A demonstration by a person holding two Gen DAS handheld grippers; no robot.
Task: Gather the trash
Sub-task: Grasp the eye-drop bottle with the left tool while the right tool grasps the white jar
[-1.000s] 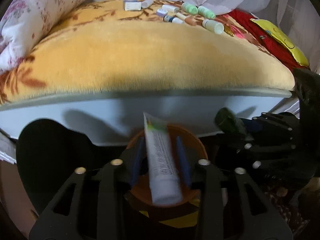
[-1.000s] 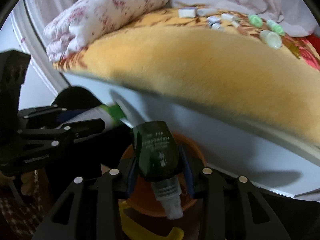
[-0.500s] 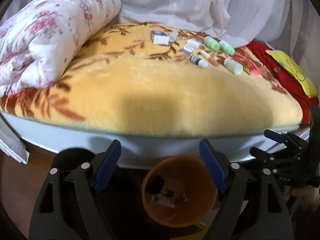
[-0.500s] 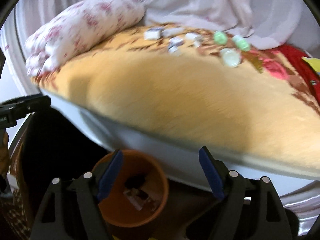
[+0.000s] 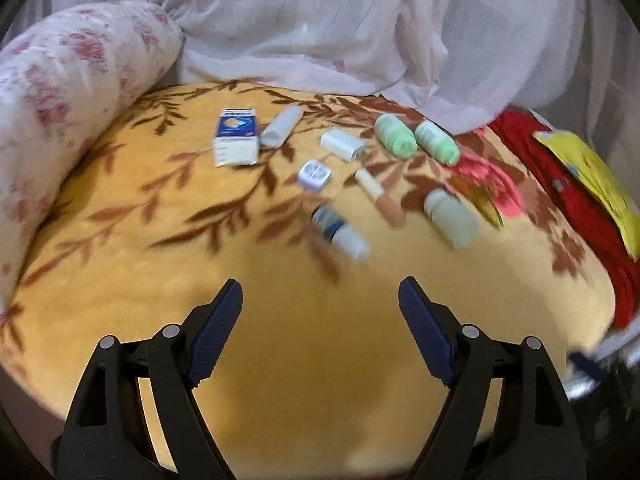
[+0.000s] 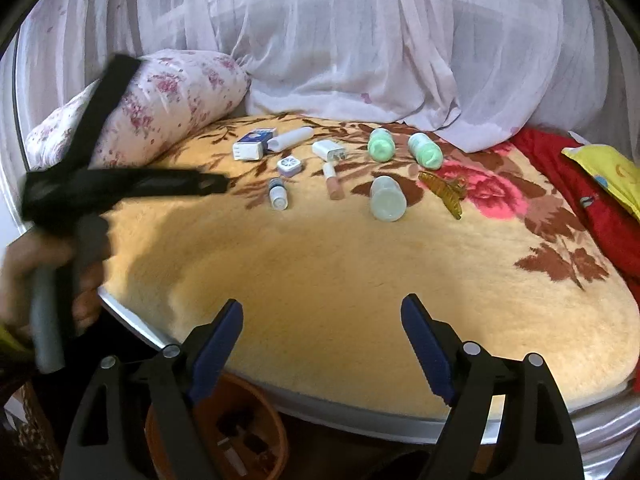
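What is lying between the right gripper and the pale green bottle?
Only bare yellow blanket lies between the right gripper and the pale green bottle, as the right wrist view shows.

Bare yellow blanket (image 6: 320, 280) lies before both spread tongs; scattered bottles (image 6: 387, 198) crowd its far side.

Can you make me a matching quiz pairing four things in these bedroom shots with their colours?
Things:
1. hair claw clip
2. bin
3. two bottles side by side
4. box

Colours:
A. blue and white
B. pale green
C. amber
D. orange

Pairs: 1-C, 2-D, 3-B, 4-A
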